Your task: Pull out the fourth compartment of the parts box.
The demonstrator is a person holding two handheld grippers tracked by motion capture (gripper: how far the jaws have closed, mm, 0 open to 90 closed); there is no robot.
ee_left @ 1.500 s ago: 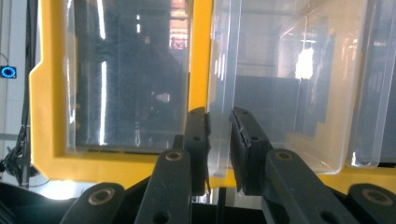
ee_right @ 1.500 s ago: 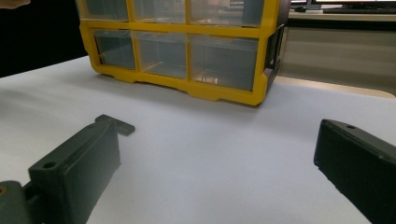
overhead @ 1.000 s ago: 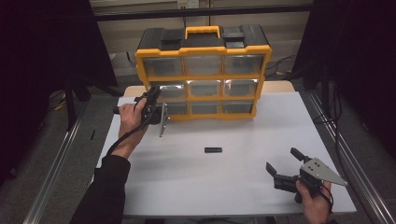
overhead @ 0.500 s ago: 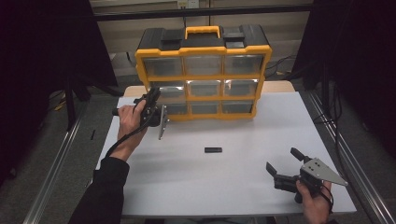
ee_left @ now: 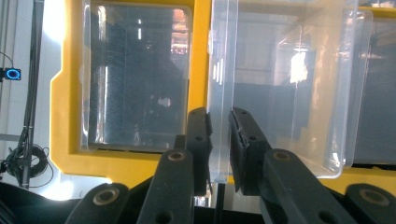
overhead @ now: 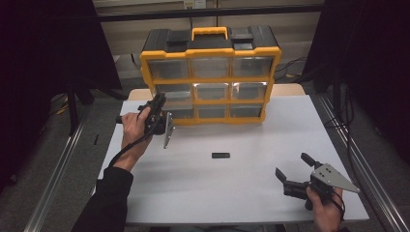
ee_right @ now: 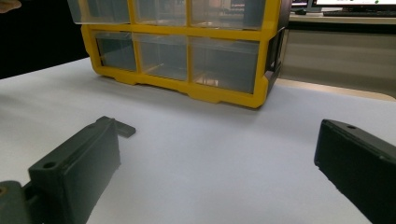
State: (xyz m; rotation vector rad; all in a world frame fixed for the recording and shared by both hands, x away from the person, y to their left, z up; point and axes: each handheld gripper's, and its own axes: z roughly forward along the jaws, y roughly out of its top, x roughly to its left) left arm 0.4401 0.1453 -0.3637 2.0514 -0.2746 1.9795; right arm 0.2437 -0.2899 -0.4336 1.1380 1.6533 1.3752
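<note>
A yellow and black drawer organizer [overhead: 211, 79] stands at the back of the white table [overhead: 241, 193]. My left gripper [overhead: 158, 103] is at its left column, by the clear middle-left drawer [overhead: 173, 93]. In the left gripper view the gripper [ee_left: 219, 135] is shut on the thin clear front lip of that drawer [ee_left: 280, 70], against the yellow frame [ee_left: 201, 56]. The drawer [ee_right: 98, 11] stands out a little from its neighbours. My right gripper [overhead: 291, 165] rests open near the table's front right, nothing between its jaws [ee_right: 215, 154].
A small flat black piece [overhead: 220, 155] lies on the table between the organizer and the right gripper, also seen as a black piece [ee_right: 125, 128] past the left jaw. Dark curtains flank the table. The organizer [ee_right: 224, 95] has clear drawers in three rows.
The left gripper has shifted very slightly toward the near side while holding the drawer lip. The right gripper has stayed still.
</note>
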